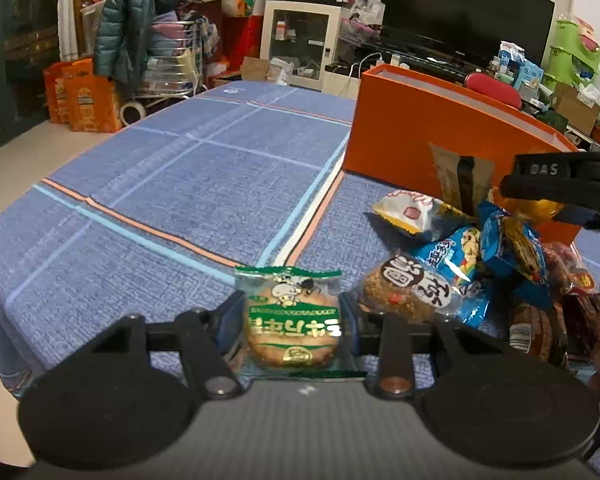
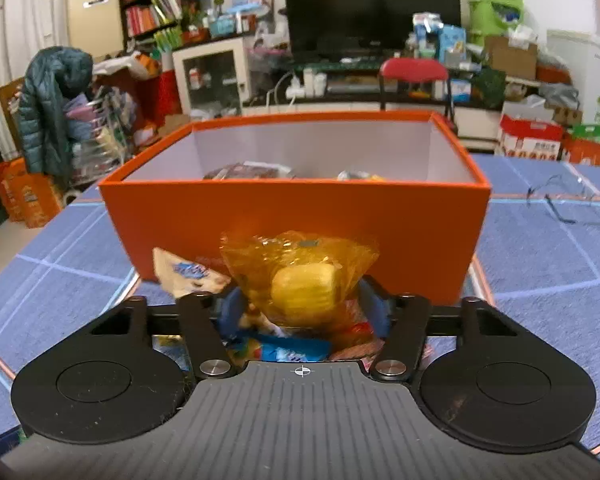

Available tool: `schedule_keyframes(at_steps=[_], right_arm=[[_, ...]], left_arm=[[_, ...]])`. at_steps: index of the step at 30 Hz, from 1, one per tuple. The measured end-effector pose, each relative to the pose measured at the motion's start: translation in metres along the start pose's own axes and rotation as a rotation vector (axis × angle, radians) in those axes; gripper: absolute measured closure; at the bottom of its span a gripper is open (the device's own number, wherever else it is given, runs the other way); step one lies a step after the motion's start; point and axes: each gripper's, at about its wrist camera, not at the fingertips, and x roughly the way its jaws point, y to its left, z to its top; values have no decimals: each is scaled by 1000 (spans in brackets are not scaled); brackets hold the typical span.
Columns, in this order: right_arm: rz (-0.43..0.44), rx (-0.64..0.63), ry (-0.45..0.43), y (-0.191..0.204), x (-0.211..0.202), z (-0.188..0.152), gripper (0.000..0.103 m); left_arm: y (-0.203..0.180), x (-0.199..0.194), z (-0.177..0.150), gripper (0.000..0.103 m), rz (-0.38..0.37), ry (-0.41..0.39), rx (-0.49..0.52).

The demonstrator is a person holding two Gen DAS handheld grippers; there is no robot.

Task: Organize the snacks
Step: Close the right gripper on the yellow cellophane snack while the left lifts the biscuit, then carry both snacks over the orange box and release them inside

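My left gripper is shut on a green-wrapped round cookie pack, one pad against each side, low over the blue cloth. To its right lies a pile of snack packs in front of an open orange box. In the right wrist view, my right gripper is shut on a yellow snack in an orange-yellow wrapper. It holds the snack above the pile, just short of the orange box. A few packs lie inside the box.
The table wears a blue checked cloth, bare to the left of the box. A pair of glasses lies on the cloth right of the box. A red chair and cluttered shelves stand behind the table.
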Motion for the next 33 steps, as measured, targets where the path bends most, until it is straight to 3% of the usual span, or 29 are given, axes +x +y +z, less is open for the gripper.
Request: schedule_keyframes(at_steps=[2,8,14,26,33], right_arm=[[10,22,9,-6,0,1,79],[60,46,32,-13,-1,2,83],[77,1,-11,-11,-15,5,84],[121,-86,-91,-11,-45,12,84],[143,-111,-135,-6,-61,17,84]], left_arm=[[0,0,0,67,-6,2,1],[3,-2,1,66,-43,1,-9],[4,-5,0,64,-51,-3,-3],[-8,-33,12,64,-75,-115,80],[-11,-40,30,64,-111,-126,91]])
